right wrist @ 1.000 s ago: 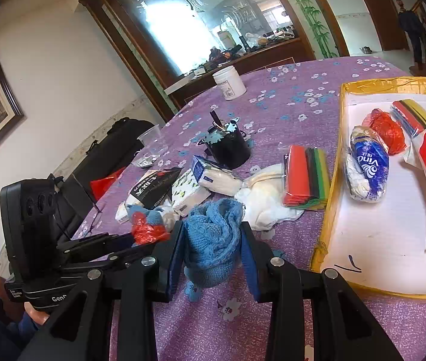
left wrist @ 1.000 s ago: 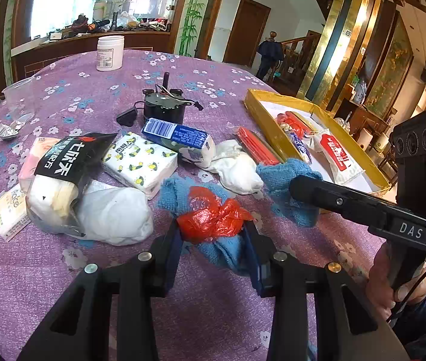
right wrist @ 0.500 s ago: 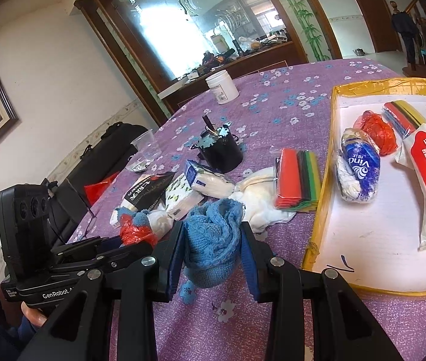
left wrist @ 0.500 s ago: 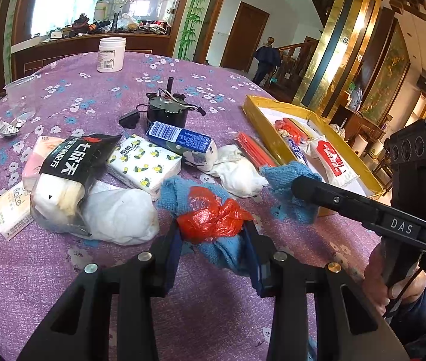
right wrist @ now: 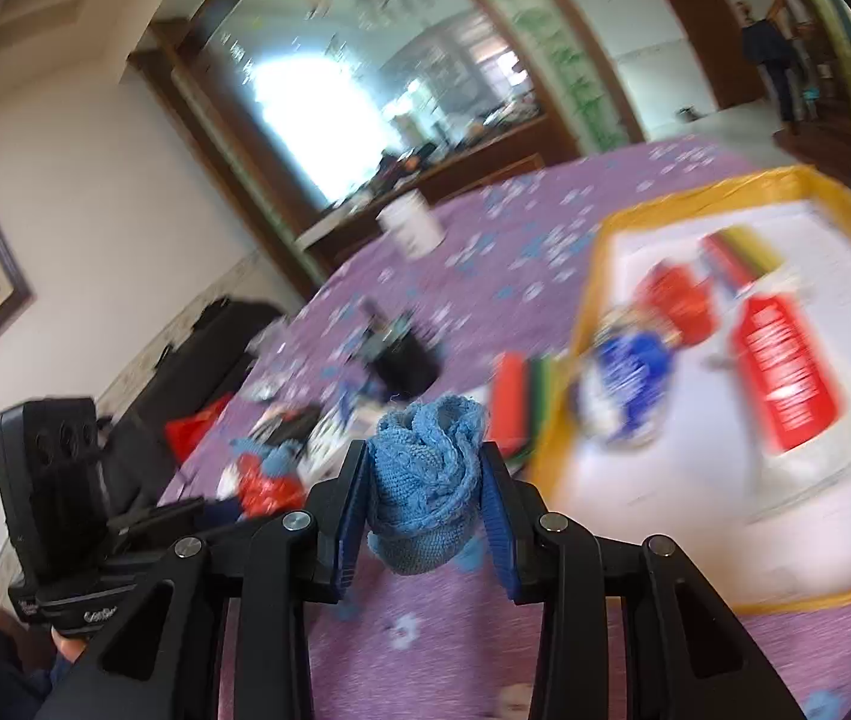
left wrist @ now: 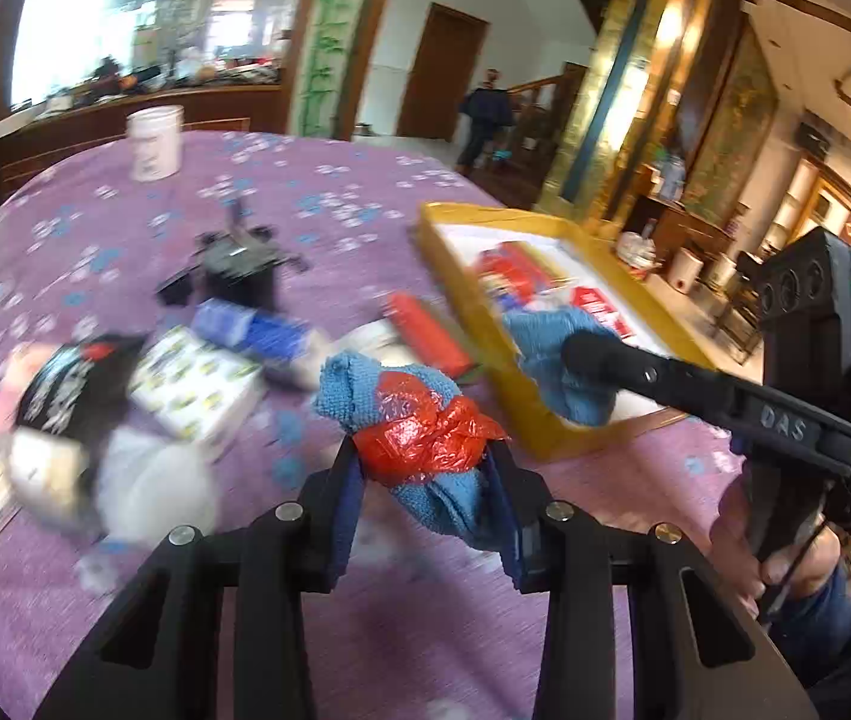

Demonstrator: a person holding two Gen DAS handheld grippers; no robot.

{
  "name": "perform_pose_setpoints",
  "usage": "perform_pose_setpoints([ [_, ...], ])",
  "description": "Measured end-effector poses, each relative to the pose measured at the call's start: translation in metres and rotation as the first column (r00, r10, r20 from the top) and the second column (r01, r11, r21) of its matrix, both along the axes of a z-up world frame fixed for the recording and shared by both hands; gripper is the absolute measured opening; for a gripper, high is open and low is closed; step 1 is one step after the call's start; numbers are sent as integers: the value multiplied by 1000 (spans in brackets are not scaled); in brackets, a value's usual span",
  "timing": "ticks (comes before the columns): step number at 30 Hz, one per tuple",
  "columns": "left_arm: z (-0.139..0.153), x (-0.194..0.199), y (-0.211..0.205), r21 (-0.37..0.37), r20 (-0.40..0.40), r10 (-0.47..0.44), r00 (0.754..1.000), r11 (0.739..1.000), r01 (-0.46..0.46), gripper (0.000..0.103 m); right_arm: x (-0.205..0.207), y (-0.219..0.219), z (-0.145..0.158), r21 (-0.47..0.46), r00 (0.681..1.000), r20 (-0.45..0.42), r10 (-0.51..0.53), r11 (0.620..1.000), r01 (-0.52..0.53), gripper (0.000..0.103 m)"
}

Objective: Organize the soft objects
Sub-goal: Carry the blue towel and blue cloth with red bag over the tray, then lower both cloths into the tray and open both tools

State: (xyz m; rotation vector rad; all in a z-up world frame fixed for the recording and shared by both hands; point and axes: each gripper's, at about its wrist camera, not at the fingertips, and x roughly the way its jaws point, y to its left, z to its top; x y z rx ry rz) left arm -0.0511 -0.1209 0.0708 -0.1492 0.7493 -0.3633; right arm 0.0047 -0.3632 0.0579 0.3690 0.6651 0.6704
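My left gripper (left wrist: 425, 468) is shut on a blue knitted cloth tied with a red plastic bag (left wrist: 419, 432), held above the purple table. My right gripper (right wrist: 422, 480) is shut on a second blue knitted cloth (right wrist: 425, 480). In the left wrist view that right gripper (left wrist: 581, 354) holds its blue cloth (left wrist: 563, 354) over the near rim of the yellow tray (left wrist: 509, 384). In the right wrist view the left gripper with its red and blue bundle (right wrist: 263, 480) shows at the lower left. Both views are blurred.
The yellow tray (right wrist: 587, 312) holds a blue packet (right wrist: 629, 372), a red bag (right wrist: 677, 294), a red-and-white packet (right wrist: 785, 372) and coloured strips. On the tablecloth lie tissue packs (left wrist: 197, 384), a black pouch (left wrist: 71, 384), white cloths, a black motor (left wrist: 239, 264) and a white jar (left wrist: 154, 141).
Both grippers, each still holding its blue cloth, have lifted and swung right toward the yellow tray. The right one's cloth now hangs over the tray's near rim.
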Motion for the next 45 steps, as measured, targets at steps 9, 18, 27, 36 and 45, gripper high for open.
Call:
perform_pose_setpoints([
  [9,5,31,-81,15,10,-170,985,985,170,37,12,-60,-8,-17,984,-59,-166,986,165,38],
  [18,-15,69,-141,31,-15,-245,969,969,245,37,24,-82,-18,-109,953,-78,-292,953,283,38],
  [27,-36,83,-132,1,-45,-205,978,979,205,38,25,-83,-19,-153,935,-42,-352,927,342,40],
  [36,-35,79,-131,5,-33,-206,978,979,206,54,19,-84,-16,-127,942,-20,-334,936,329,60],
  [45,-26,70,-129,19,29,-193,981,981,192,66,8,-98,-10,-46,925,16,-380,924,381,67],
])
